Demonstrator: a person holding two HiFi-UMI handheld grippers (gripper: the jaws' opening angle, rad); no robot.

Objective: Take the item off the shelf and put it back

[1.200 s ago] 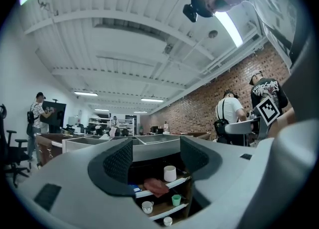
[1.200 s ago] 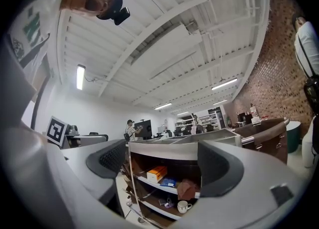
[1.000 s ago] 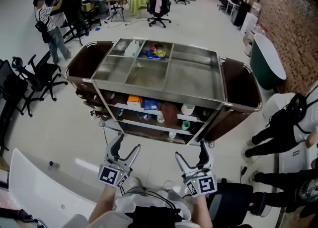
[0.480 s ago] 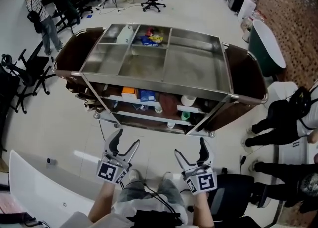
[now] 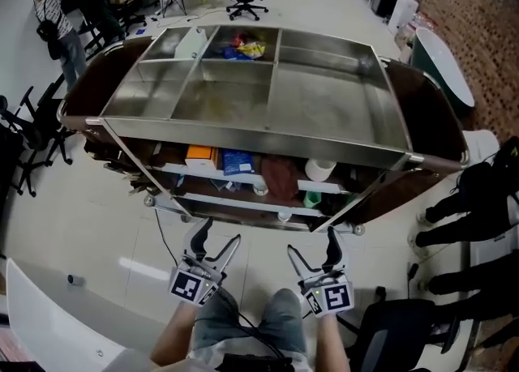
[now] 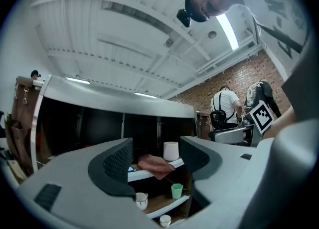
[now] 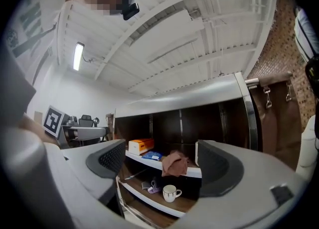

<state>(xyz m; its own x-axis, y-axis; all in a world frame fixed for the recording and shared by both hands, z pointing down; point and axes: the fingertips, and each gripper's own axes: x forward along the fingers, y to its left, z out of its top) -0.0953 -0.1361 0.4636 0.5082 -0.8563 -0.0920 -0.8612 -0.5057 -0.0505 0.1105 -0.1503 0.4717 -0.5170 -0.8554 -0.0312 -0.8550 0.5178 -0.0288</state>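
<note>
A steel cart (image 5: 268, 137) stands in front of me, with shelves under its top. The upper shelf holds an orange box (image 5: 199, 154), a blue packet (image 5: 237, 160), a crumpled brown cloth (image 5: 282, 177) and a white cylinder (image 5: 321, 169). A green cup (image 5: 313, 198) and a white mug (image 5: 259, 190) sit lower down. My left gripper (image 5: 220, 233) and right gripper (image 5: 312, 242) hang open and empty just short of the cart. The left gripper (image 6: 155, 160) frames the cloth (image 6: 154, 164) and the green cup (image 6: 177, 190). The right gripper (image 7: 159, 165) frames the cloth (image 7: 174, 163), the orange box (image 7: 140, 145) and the mug (image 7: 170, 192).
The cart's top compartments hold a white bottle (image 5: 191, 40) and coloured packets (image 5: 243, 44). Brown bags hang at both ends of the cart. A person (image 5: 57, 22) stands far left among office chairs. Dark-clad legs (image 5: 474, 200) are at the right, a white table (image 5: 49, 322) at lower left.
The cart has come nearer and fills more of the head view. Both grippers stay open and empty, side by side in front of it.
</note>
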